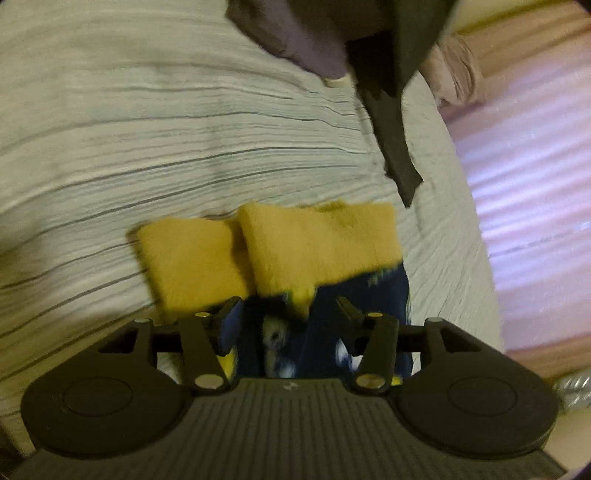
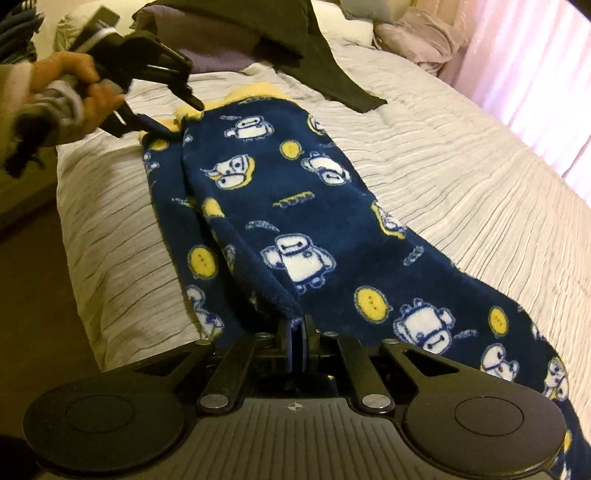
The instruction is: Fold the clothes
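Navy fleece pajama pants [image 2: 295, 206] stretched lengthwise across a ribbed white bed cover [image 2: 461, 177]. Right gripper [image 2: 295, 328] pinched tight on the near edge; left gripper [image 2: 181, 118], fingers spread, at the yellow cuffs [image 1: 317, 240]. Dark garment [image 2: 325, 74] lying beyond.

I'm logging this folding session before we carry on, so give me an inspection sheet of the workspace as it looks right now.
Surface: bed with a pale ribbed bedspread, wrinkled.
Job's things: navy fleece pyjama trousers with robot print and yellow cuffs, stretched out along the bed.
Clutter: black garment and a grey-purple one at the far end.
Grippers: left tongs open around the cuff end; right tongs shut on the trousers' near end.
Cables: nothing seen.
Surroundings: pink curtain, pillows, a hand holding the left tool.
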